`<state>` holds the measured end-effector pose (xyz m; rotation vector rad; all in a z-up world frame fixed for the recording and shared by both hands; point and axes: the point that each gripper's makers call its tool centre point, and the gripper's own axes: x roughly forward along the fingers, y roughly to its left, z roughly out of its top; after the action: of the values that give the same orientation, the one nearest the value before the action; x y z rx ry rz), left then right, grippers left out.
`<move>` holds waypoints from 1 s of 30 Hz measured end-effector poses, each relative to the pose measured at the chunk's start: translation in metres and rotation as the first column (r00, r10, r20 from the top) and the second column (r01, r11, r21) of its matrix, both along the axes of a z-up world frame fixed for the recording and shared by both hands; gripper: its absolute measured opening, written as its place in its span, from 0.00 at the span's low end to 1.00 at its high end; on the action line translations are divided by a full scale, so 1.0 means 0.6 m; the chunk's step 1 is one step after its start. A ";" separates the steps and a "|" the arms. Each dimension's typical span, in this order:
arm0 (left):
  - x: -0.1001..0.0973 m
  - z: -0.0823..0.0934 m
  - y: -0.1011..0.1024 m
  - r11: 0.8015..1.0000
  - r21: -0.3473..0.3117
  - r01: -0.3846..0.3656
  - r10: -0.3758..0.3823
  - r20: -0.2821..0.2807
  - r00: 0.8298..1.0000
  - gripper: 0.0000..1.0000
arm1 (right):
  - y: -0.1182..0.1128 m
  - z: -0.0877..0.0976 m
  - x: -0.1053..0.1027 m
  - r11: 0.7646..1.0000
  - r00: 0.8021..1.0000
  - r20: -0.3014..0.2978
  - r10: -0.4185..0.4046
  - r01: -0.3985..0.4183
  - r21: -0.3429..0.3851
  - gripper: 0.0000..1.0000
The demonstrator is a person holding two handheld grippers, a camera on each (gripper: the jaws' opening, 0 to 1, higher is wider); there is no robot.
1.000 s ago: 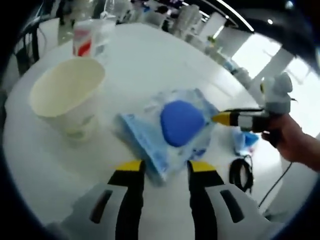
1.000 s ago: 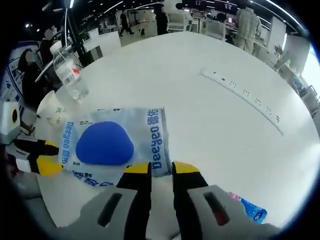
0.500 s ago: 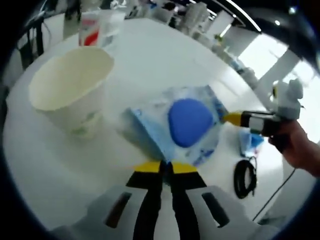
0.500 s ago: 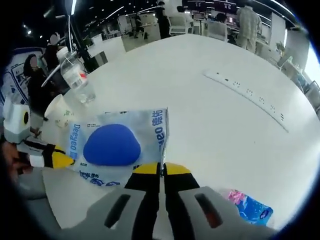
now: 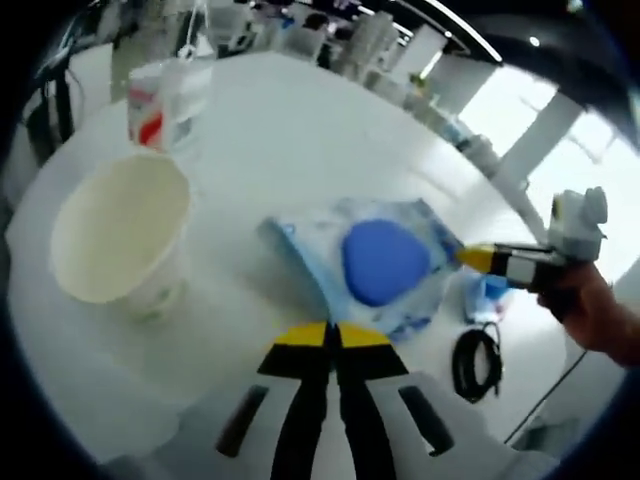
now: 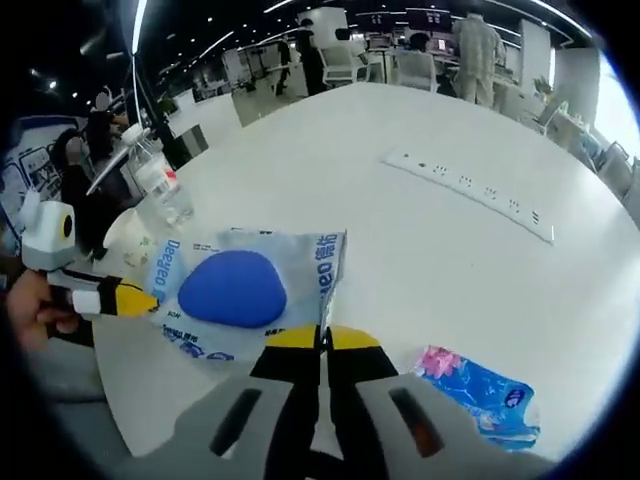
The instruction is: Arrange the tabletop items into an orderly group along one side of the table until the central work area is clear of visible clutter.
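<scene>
Both my claws, the left (image 5: pixel 331 336) and the right (image 6: pixel 320 339), have snapped together on opposite edges of the pack (image 5: pixel 375 262) just ahead, lifting it, ready to carry aside.

Bright overhead strip lights; strong window glare at right of left gripper view. Fisheye warp at edges, bkgd soft, slight motion blur.

The plastic bottle (image 5: pixel 160 95) at upper left is blurred, its label unreadable. The small blue packet (image 5: pixel 490 293) at right sits half hidden behind the bag (image 5: pixel 375 265).
</scene>
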<state>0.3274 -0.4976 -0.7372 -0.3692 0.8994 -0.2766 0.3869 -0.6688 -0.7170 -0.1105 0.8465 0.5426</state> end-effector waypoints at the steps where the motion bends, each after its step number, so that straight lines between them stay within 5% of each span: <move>1: 0.003 0.003 -0.002 1.000 0.003 0.007 -0.007 0.005 1.000 0.00 | -0.001 0.002 -0.001 1.000 1.000 0.001 -0.001 0.001 0.001 0.00; 13: 0.039 0.057 -0.022 0.998 0.034 0.062 -0.064 0.070 0.995 0.00 | -0.033 0.032 -0.015 0.999 0.999 0.036 -0.039 0.038 0.015 0.01; 21: 0.066 0.071 -0.025 0.994 0.061 0.096 -0.100 0.083 0.991 0.00 | -0.038 0.050 -0.026 0.999 0.997 0.060 -0.048 0.047 0.023 0.01; 30: 0.088 0.066 -0.009 0.988 0.109 0.109 -0.117 0.064 0.991 0.00 | -0.021 0.036 -0.043 0.998 0.997 0.044 -0.056 0.054 0.034 0.01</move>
<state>0.3804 -0.5028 -0.6977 -0.2096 0.8632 -0.3427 0.3609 -0.6813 -0.6951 -0.0687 0.7939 0.5003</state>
